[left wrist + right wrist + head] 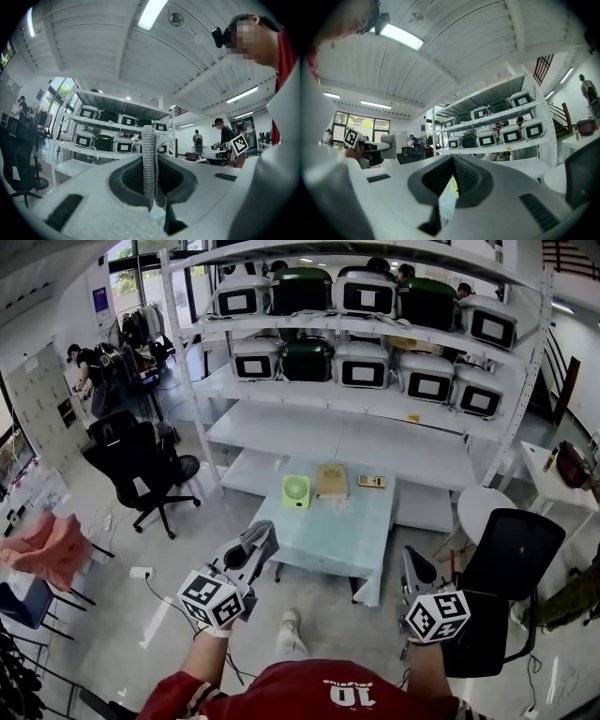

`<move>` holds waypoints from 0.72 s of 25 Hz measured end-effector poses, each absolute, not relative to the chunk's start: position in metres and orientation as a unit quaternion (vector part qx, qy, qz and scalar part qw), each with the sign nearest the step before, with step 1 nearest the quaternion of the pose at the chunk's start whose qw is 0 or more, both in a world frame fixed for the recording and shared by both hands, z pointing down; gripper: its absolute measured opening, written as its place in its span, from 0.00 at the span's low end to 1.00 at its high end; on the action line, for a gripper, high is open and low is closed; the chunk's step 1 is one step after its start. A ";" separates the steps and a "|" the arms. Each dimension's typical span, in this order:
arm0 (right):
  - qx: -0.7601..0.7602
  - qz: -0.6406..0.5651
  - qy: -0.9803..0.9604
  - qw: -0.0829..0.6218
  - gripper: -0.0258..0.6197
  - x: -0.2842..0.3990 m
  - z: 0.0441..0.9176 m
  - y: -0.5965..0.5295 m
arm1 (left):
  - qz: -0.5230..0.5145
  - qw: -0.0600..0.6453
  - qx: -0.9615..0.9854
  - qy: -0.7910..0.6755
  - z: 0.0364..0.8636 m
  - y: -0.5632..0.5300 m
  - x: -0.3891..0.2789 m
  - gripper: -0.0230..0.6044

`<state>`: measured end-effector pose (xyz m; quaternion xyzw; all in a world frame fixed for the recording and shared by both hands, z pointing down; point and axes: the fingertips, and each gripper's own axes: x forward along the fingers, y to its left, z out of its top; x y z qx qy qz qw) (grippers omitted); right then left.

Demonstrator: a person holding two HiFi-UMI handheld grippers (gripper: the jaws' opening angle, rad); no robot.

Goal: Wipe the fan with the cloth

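A small green fan (pixel 296 491) stands upright at the far left of a low glass table (pixel 328 535). My left gripper (pixel 261 538) hovers before the table's near left corner, well short of the fan. It is shut on a grey knitted cloth (pixel 251 542). In the left gripper view, the cloth (pixel 149 159) stands pinched as a folded strip between the jaws of the left gripper (pixel 152 187). My right gripper (pixel 411 563) hangs off the table's near right corner. In its own view the right gripper (pixel 452 163) is shut with nothing in it.
A tan box (pixel 331 481) and a small yellow device (pixel 371 482) lie beside the fan. White shelving (pixel 356 371) with several cases stands behind the table. There is a black office chair (pixel 141 465) at the left and another (pixel 506 563) at the right, close to my right gripper.
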<state>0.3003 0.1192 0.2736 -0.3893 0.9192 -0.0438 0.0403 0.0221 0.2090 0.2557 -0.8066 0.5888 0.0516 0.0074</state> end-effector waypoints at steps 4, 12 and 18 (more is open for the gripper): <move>-0.383 -0.051 0.921 0.040 0.05 0.301 0.275 0.119 | 0.035 0.013 -0.810 0.586 0.261 0.208 0.032 0.08; -0.372 -0.075 0.925 0.037 0.05 0.296 0.285 0.121 | 0.024 0.025 -0.814 0.580 0.262 0.212 0.044 0.08; -0.367 -0.067 0.927 0.033 0.05 0.293 0.287 0.125 | 0.018 0.021 -0.809 0.587 0.270 0.218 0.042 0.08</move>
